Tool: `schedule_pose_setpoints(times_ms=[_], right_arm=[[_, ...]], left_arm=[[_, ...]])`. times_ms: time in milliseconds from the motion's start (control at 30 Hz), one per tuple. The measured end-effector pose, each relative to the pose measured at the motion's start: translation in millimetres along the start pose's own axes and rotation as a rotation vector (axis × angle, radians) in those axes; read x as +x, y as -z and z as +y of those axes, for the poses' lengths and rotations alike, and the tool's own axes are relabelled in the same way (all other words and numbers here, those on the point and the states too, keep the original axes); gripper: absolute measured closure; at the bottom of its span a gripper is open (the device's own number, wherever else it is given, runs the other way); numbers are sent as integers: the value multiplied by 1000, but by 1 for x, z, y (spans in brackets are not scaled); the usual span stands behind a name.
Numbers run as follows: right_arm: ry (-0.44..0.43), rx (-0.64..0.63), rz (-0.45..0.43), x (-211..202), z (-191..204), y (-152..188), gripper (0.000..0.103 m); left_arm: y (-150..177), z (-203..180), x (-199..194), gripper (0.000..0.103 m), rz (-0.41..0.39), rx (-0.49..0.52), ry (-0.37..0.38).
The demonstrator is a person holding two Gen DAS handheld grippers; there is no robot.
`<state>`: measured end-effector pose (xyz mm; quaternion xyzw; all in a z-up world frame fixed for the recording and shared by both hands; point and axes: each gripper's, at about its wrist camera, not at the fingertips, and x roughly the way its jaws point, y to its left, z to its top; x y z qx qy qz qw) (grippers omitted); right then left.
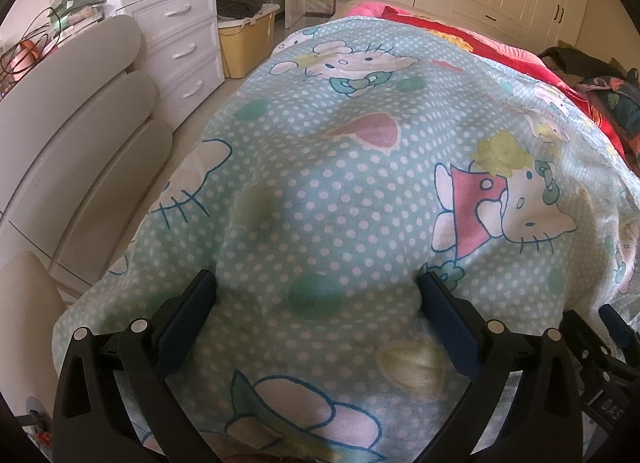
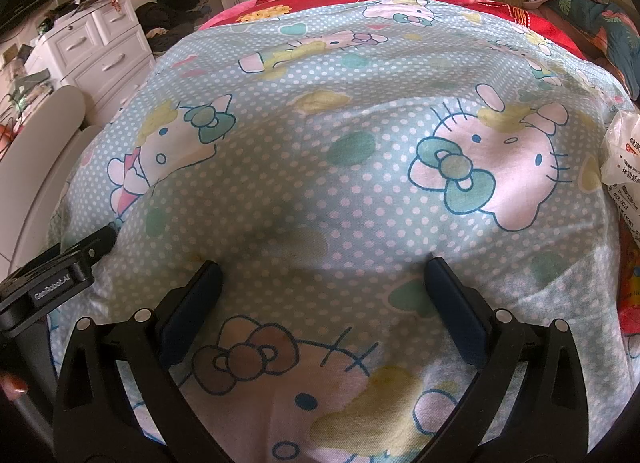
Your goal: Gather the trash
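Note:
My left gripper [image 1: 316, 283] is open and empty, low over a light blue cartoon-cat bedsheet [image 1: 340, 167]. My right gripper [image 2: 322, 269] is open and empty over the same sheet [image 2: 320, 135]. A crumpled white plastic wrapper with red print [image 2: 624, 151] lies at the sheet's right edge, right of my right gripper. An orange and red packet [image 2: 630, 283] lies below it, cut off by the frame. The left gripper's body [image 2: 56, 275] shows at the left of the right wrist view; the right gripper's body [image 1: 608, 343] shows at the lower right of the left wrist view.
A red and pink quilt [image 1: 460, 33] lies at the far end of the bed, with dark floral cushions [image 2: 600, 19] at the right. White drawers [image 1: 176, 23], a yellow bin of clothes [image 1: 248, 43] and beige padded panels [image 1: 76, 123] stand left of the bed.

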<state>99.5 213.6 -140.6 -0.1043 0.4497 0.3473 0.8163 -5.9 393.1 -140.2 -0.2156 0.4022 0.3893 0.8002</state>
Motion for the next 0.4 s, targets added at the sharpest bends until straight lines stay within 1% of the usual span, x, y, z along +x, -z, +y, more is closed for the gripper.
schedule_pose_setpoints(times_ms=[400], right_arm=[[-1,1,0,0,0,0,9]], left_arm=[[2,0,-4,5,-4,0,1]])
